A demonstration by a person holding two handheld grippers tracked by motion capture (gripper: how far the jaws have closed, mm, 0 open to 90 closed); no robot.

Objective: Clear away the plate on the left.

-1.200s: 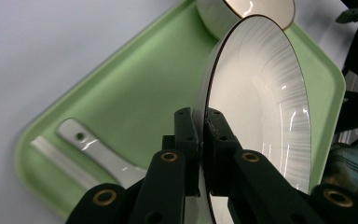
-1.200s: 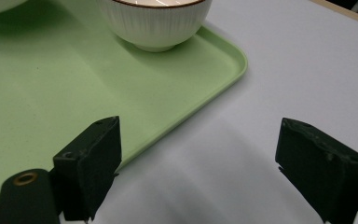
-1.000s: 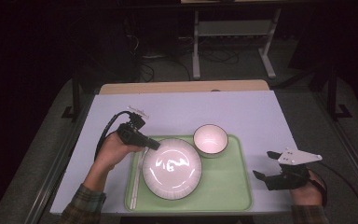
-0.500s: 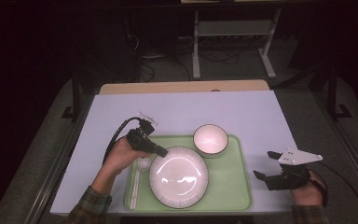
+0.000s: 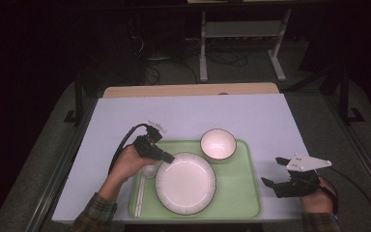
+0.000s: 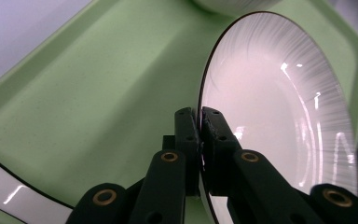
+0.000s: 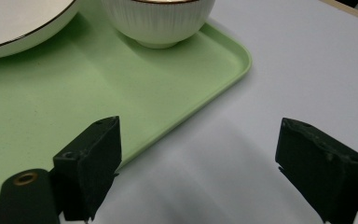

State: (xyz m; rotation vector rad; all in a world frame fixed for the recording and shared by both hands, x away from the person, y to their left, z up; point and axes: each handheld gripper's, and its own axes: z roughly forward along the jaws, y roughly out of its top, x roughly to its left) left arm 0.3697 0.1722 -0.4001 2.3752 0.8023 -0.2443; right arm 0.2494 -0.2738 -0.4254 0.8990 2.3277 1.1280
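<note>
Plate (image 5: 185, 182) dragged a fair bit toward the tray's (image 5: 244, 193) near edge and middle over the last second, away from the left rim. Left gripper (image 5: 166, 157) clenched tight on the plate's far-left rim, pinch seen edge-on in the left gripper view (image 6: 200, 140). Bowl (image 5: 218, 144) parked at the far edge, just beside the plate. Chopsticks (image 5: 139, 193) along the left edge. Right gripper (image 5: 276, 173) released, wide open, off the tray's right edge. Looks like repositioning, probably nearly done.

bowl (image 7: 158, 21) cut off at top edge, plate (image 6: 279, 116) rim hidden between jaws
</note>
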